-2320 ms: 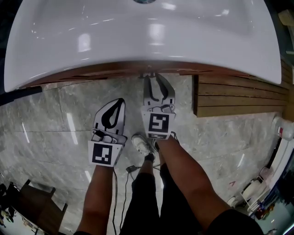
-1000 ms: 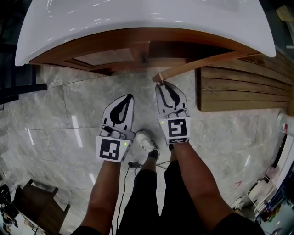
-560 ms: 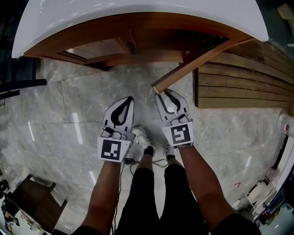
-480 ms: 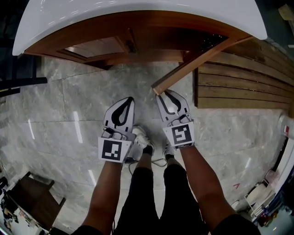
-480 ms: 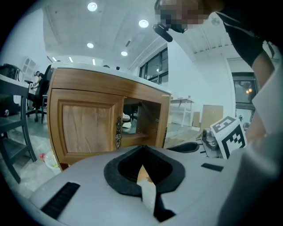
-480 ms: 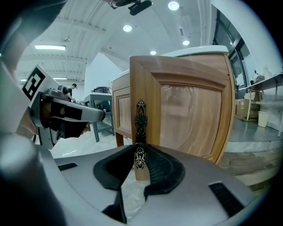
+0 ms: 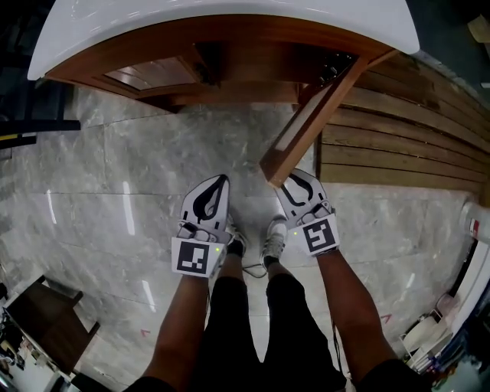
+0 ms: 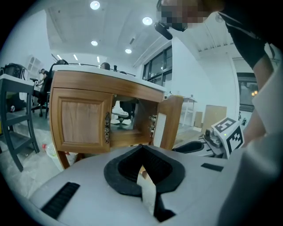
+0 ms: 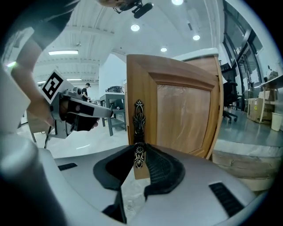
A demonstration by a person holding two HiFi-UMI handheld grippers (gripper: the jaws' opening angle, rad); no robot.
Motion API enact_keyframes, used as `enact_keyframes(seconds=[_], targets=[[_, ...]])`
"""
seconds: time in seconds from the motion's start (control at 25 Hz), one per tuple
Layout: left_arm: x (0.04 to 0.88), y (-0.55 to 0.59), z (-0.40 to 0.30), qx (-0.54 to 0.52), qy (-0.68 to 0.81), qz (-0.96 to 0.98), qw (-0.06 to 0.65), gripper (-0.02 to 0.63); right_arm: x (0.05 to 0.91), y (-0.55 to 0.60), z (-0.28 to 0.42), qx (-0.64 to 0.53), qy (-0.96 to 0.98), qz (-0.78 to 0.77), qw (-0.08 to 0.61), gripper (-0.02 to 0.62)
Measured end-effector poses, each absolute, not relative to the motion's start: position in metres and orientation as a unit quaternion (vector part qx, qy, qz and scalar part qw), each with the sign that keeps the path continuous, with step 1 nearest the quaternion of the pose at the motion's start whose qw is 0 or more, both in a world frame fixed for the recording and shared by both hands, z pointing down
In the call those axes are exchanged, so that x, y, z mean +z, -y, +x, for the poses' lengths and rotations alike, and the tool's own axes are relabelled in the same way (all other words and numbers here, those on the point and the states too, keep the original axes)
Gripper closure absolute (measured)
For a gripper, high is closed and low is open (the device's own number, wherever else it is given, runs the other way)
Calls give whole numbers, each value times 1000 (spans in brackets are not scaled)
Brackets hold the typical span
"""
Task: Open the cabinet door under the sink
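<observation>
Under the white sink point(image 7: 230, 15) stands a wooden cabinet. Its right door point(image 7: 310, 122) hangs swung far out over the floor. My right gripper point(image 7: 285, 178) is at the door's free end. In the right gripper view it point(image 9: 139, 148) is shut on the door's ornate metal handle point(image 9: 139, 119), with the door panel point(image 9: 185, 114) rising just behind. The left door point(image 8: 82, 121) is closed, and the inside of the cabinet point(image 8: 128, 119) shows between it and the open door point(image 8: 170, 123). My left gripper point(image 7: 221, 180) hovers shut and empty over the floor, left of the right one, its tips point(image 8: 142, 148) together.
A slatted wooden platform point(image 7: 390, 145) runs along the right, close to the open door. The floor is grey marble point(image 7: 115, 176). The person's shoes point(image 7: 274, 233) stand just behind the grippers. Dark furniture point(image 7: 38, 314) sits at the lower left, and a grey table frame point(image 8: 17, 114) left of the cabinet.
The right door went from closed to wide open, drawn out by my right gripper on its handle. Both grippers have backed away from the cabinet toward the person.
</observation>
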State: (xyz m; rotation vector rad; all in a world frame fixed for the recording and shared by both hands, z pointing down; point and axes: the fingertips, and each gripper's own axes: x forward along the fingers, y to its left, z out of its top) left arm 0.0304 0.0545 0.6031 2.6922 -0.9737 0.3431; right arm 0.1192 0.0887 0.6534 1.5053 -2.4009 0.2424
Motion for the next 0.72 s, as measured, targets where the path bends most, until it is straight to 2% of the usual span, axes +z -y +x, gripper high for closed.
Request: enact_keyframes(seconds=[0.32, 0.72], targets=[[598, -76, 49, 126, 328, 928, 121, 584, 658, -138, 167, 75, 835, 518, 170, 515], [583, -90, 75, 133, 323, 930, 113, 584, 658, -170, 239, 112, 753, 633, 143, 532]])
